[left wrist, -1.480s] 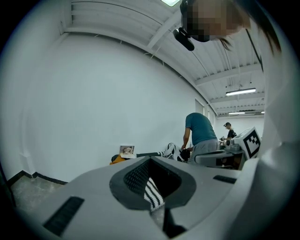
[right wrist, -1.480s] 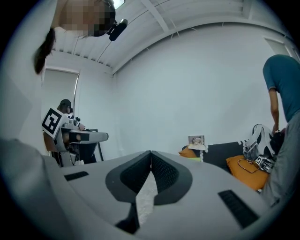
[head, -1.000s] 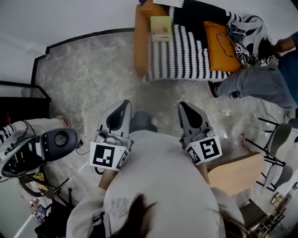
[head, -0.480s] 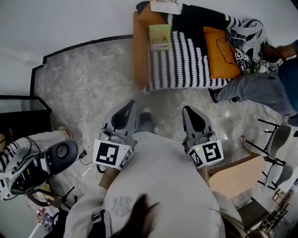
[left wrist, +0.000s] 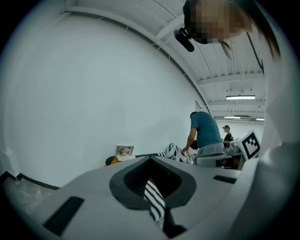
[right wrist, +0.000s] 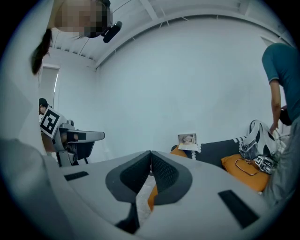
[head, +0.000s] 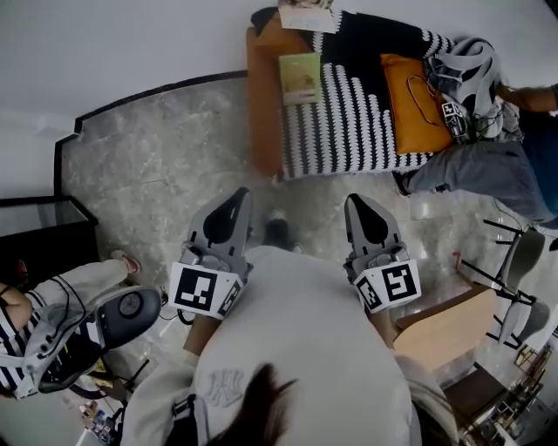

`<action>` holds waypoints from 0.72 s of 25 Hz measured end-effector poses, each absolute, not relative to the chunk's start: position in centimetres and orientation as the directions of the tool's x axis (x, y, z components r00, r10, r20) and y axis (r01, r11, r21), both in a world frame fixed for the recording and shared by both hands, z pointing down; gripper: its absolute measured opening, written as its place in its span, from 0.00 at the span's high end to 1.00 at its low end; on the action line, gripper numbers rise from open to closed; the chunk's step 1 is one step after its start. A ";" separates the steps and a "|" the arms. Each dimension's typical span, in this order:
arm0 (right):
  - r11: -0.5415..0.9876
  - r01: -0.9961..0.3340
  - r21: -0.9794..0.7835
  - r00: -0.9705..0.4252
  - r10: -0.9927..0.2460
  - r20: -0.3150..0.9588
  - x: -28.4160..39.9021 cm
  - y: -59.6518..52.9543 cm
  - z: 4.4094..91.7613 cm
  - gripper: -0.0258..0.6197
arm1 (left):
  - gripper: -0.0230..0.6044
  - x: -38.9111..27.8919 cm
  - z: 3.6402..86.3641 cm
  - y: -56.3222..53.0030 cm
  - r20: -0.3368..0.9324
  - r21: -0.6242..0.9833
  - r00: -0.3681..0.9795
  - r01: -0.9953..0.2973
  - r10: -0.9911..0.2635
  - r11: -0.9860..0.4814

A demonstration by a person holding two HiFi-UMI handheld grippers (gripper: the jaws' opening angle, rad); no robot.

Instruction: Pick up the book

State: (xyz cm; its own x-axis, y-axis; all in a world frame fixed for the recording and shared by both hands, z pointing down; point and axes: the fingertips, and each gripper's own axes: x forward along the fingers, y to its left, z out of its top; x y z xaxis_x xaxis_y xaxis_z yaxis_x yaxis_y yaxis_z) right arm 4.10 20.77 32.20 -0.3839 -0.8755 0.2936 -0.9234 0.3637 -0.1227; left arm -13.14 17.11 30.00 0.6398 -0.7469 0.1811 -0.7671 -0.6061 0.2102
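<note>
A green book (head: 299, 77) lies flat on the left part of a sofa (head: 264, 96) covered by a black-and-white striped blanket (head: 349, 104). A second book with a picture cover (head: 305, 17) leans at the sofa's back and also shows in the gripper views (left wrist: 124, 151) (right wrist: 187, 139). My left gripper (head: 241, 197) (left wrist: 151, 158) and right gripper (head: 355, 202) (right wrist: 150, 152) are held side by side in front of the body, pointing at the sofa across bare floor. Both are shut with nothing between the jaws.
An orange cushion (head: 414, 91) and a bag lie on the sofa's right part, where a person in a blue top (head: 488, 165) stands. A wooden table (head: 445, 327) is at the right and a black cabinet (head: 35, 235) at the left. A person with another device (head: 87, 327) is at lower left.
Both grippers have travelled together across the floor toward the sofa, which now sits lower and closer in the head view. Their jaws stay shut.
</note>
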 end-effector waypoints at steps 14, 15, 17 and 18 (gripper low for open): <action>0.329 -0.941 -0.080 -0.337 -0.887 0.316 2.2 19.0 32.1 0.93 | 0.95 -16.8 31.1 14.3 0.159 0.271 0.647 -0.755 -0.746 -0.597; 0.333 -0.940 -0.075 -0.340 -0.885 0.318 2.1 18.9 32.0 0.93 | 0.95 -16.9 31.2 14.4 0.158 0.276 0.644 -0.756 -0.748 -0.593; 0.346 -0.936 -0.071 -0.350 -0.880 0.321 1.7 18.5 32.0 0.93 | 0.95 -17.3 31.5 14.4 0.161 0.283 0.637 -0.761 -0.754 -0.583; 0.353 -0.933 -0.071 -0.356 -0.877 0.324 1.5 18.3 31.9 0.93 | 0.95 -17.5 31.7 14.4 0.164 0.286 0.632 -0.765 -0.757 -0.577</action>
